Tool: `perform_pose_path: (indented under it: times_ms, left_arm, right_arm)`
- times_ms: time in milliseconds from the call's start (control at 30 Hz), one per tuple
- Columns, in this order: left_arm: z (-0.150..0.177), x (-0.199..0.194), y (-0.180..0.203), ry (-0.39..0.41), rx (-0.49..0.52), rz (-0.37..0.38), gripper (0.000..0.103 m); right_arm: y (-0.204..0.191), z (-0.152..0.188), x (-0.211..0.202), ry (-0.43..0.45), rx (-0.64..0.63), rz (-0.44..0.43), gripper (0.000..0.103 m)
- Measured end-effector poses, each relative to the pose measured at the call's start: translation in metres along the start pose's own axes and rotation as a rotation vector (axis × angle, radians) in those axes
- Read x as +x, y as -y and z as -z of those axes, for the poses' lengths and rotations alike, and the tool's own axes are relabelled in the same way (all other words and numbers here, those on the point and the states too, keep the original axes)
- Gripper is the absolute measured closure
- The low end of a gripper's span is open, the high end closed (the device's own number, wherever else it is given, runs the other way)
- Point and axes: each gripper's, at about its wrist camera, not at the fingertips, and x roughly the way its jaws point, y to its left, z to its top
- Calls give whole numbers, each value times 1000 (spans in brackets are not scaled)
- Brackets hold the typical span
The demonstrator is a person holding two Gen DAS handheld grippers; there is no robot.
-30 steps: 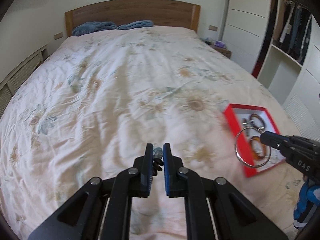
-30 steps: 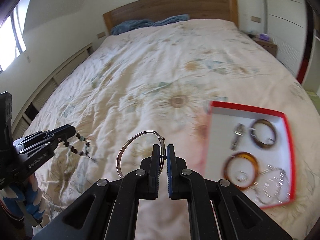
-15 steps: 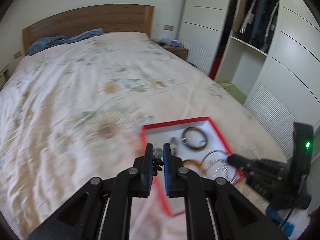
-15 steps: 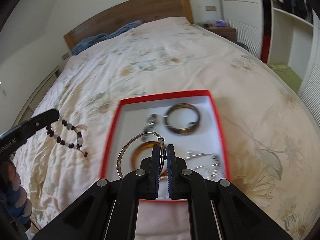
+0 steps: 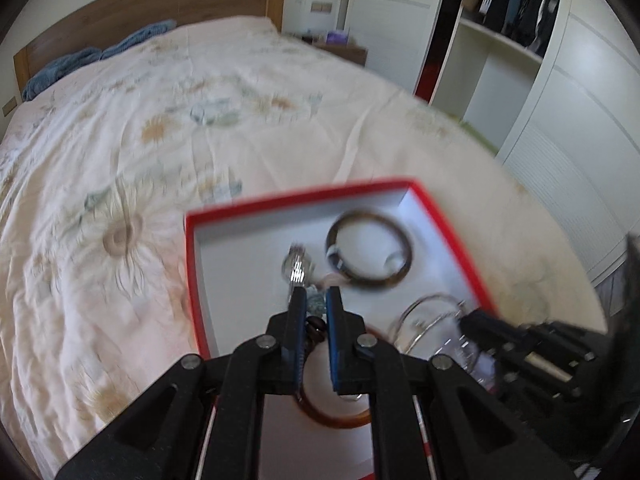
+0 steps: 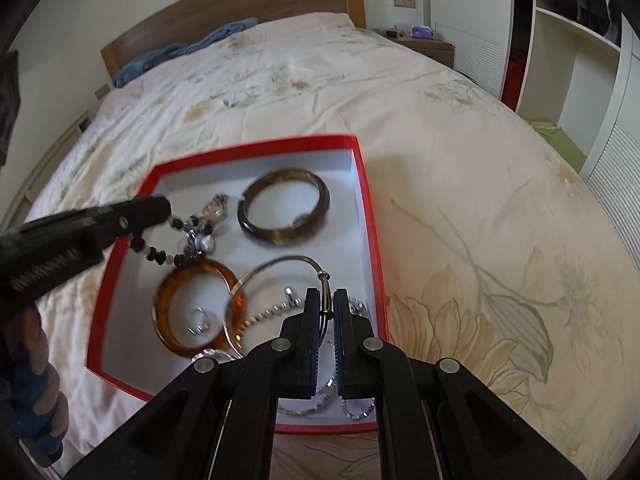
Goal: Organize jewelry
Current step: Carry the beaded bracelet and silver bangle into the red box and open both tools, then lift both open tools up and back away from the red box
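Observation:
A red box with a white inside (image 6: 366, 216) (image 5: 448, 220) lies on the bed. In it are a dark brown bangle (image 6: 286, 206) (image 5: 368, 252), an amber bangle (image 6: 192, 308) (image 5: 332, 420), a small silver piece (image 5: 296, 268) and silver chains (image 6: 272, 312). My left gripper (image 5: 316, 300) (image 6: 168, 212) is shut on a bead bracelet (image 6: 160, 254) that dangles over the box's left part. My right gripper (image 6: 326, 300) is shut on a thin silver hoop bangle (image 6: 280, 264) (image 5: 424, 312), held just above the box's near right part.
The bed carries a cream flowered quilt (image 6: 460, 184) with blue pillows (image 6: 180, 54) at a wooden headboard (image 6: 240, 0). A bedside table (image 6: 424, 44) and white wardrobe shelves (image 6: 580, 60) stand to the right. A blue-gloved hand (image 6: 36, 380) holds the left tool.
Both grippers swung right and down from over the quilt to over the red box, each still holding its piece; the bead bracelet now hangs inside the box's edge.

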Motion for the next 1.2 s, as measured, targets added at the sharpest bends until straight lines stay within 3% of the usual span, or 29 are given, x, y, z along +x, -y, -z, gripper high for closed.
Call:
perform_pose_path:
  times_ms: [300, 400, 433, 500, 567, 867, 1200]
  left_arm:
    - [10, 2, 4, -29, 22, -51, 93]
    - [10, -8, 7, -18, 35, -60, 93]
    - [10, -13, 8, -12, 40, -65, 92]
    - [12, -26, 12, 4, 52, -79, 84]
    - [13, -41, 16, 22, 66, -102, 78]
    - [35, -123, 24, 77, 65, -164, 74]
    - [70, -216, 16, 136, 6, -208, 70]
  right_arm:
    - [1, 11, 4, -27, -15, 58, 94]
    - [-1, 14, -2, -27, -19, 52, 88]
    - [-3, 14, -6, -24, -22, 53, 80]
    - [-6, 14, -17, -6, -31, 60, 71]
    - [-8, 15, -28, 4, -34, 64, 70]
    - [-20, 24, -99, 52, -61, 74, 65]
    - [-62, 46, -179, 106, -157, 53, 58]
